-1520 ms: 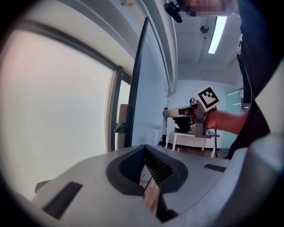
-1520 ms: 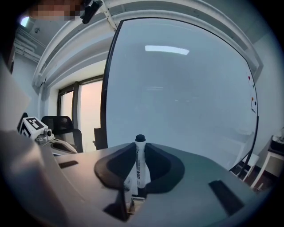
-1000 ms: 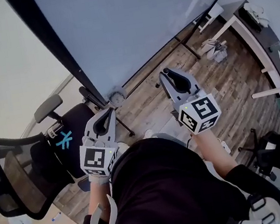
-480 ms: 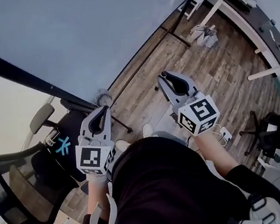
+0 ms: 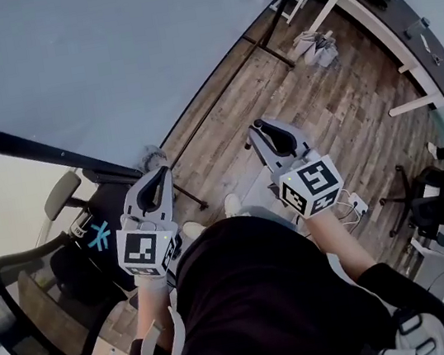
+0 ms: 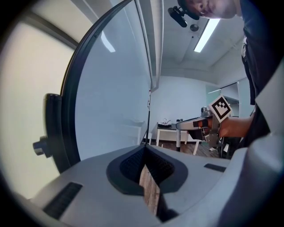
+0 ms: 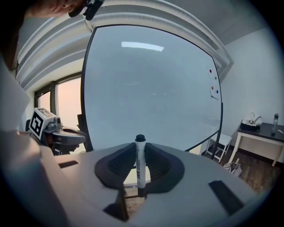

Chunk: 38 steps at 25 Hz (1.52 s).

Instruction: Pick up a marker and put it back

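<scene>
A white marker with a black cap (image 7: 140,166) stands upright between the jaws of my right gripper (image 7: 140,153), which is shut on it. In the head view the right gripper (image 5: 265,127) is held out over the wooden floor, pointing at the whiteboard (image 5: 103,57); the marker is hard to make out there. My left gripper (image 5: 157,176) is beside it at the left, near the board's black frame. In the left gripper view the left gripper (image 6: 144,150) has its jaws together with nothing between them.
The large whiteboard (image 7: 151,88) on a wheeled stand fills the space ahead. A black mesh office chair (image 5: 33,303) stands at the lower left. A dark desk (image 5: 396,11) with white legs and a pair of shoes (image 5: 314,49) are at the upper right.
The head view has swung, so the whiteboard fills more of the frame. Both grippers have drifted slightly down and left, keeping their pose; the right one still holds the marker.
</scene>
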Tool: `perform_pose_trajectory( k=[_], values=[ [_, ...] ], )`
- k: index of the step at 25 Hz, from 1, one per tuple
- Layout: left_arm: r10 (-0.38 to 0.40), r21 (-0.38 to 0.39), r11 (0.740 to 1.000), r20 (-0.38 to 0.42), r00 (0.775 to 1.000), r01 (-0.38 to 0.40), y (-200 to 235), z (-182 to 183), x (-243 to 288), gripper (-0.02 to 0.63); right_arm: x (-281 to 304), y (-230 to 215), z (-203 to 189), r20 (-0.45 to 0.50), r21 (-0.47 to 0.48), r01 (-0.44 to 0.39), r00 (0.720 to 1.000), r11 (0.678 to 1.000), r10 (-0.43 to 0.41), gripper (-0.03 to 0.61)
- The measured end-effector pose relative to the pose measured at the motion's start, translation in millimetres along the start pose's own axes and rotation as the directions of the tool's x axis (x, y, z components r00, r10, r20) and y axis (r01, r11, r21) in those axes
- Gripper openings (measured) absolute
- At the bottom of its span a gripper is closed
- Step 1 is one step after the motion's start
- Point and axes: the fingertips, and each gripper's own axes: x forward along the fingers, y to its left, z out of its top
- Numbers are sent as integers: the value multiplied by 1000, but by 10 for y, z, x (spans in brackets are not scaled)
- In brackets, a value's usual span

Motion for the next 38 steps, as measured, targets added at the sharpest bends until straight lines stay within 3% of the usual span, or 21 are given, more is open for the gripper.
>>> perform_pose_trajectory(
  k=[20, 29, 38],
  values=[
    [65, -11, 998, -3, 998, -65, 19, -60, -186, 8, 58, 86, -4, -6, -18, -51, 999, 999, 51, 77],
    [160, -42, 986, -7, 987, -160, 153, -175, -513, 8, 337, 439, 223, 17, -64, -160, 987, 985, 161, 77],
    [289, -82, 954, -14, 957, -289, 387, -306, -964, 8, 703, 1000, 407, 13, -121, -302, 952, 946, 306, 77]
  ],
)
